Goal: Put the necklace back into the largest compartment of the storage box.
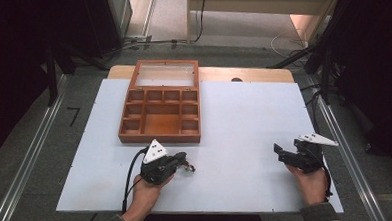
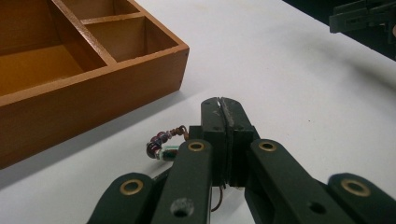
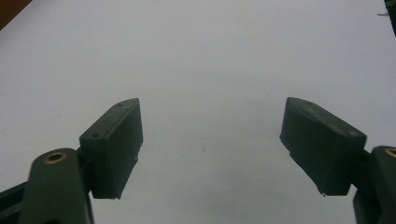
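Left gripper (image 2: 224, 109) has its fingers clamped on a little beaded earring (image 2: 164, 142) right by the wooden box (image 1: 160, 108), right gripper (image 3: 210, 135) fingers spread wide over the tabletop (image 1: 244, 118).

It looked like a lab recording booth: a white tabletop (image 1: 245, 138) stood between metal floor rails (image 1: 31, 162), black curtains (image 1: 16, 58) hung at both sides, and cables (image 1: 200, 20) trailed across the floor.

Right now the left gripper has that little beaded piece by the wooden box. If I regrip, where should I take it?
Probably where the left gripper already pinches: the thin wire end, from the near side. The beaded piece trails left of the shut jaws, with the wooden box just beyond, so coming in from the box side looks cramped.
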A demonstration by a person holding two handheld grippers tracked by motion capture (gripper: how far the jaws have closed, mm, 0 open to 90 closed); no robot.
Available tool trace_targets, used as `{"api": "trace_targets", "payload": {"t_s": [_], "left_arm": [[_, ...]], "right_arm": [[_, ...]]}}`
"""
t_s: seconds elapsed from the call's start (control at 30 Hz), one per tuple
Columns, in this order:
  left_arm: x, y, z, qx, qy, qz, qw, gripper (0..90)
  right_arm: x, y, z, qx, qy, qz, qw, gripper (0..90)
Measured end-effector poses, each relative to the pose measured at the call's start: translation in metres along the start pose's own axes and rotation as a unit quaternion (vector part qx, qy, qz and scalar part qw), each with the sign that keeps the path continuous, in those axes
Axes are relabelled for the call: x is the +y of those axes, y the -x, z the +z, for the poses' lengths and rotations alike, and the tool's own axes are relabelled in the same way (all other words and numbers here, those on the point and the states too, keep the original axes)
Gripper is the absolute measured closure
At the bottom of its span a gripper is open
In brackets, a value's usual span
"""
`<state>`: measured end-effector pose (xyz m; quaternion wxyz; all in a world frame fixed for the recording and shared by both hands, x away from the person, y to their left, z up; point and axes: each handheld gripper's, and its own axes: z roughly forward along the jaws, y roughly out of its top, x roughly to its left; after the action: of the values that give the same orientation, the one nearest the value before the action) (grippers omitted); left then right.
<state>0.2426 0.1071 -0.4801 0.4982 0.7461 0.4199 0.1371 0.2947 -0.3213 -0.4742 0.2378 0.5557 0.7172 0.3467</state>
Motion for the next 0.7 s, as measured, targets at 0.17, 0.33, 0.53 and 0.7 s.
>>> {"api": "trace_targets", "payload": {"t_s": [0.17,0.33,0.53,0.7], "left_arm": [[0.002,-0.001,-0.002,-0.001,0.004,-0.001,1.0000,89.7],[0.006,-0.002,-0.007,-0.001,0.011,-0.005,0.9999,89.7],[0.014,-0.005,-0.015,0.004,0.025,-0.009,0.9996,89.7],[0.018,-0.008,-0.020,0.009,0.029,-0.012,0.9995,89.7]], "right_arm": [[0.000,0.000,0.000,0.000,0.001,0.000,1.0000,19.2],[0.000,0.000,0.000,0.000,0.001,0.000,1.0000,18.8],[0.000,0.000,0.000,0.001,0.003,0.002,1.0000,17.9],[0.000,0.000,0.001,0.000,0.002,0.000,1.0000,17.7]]}}
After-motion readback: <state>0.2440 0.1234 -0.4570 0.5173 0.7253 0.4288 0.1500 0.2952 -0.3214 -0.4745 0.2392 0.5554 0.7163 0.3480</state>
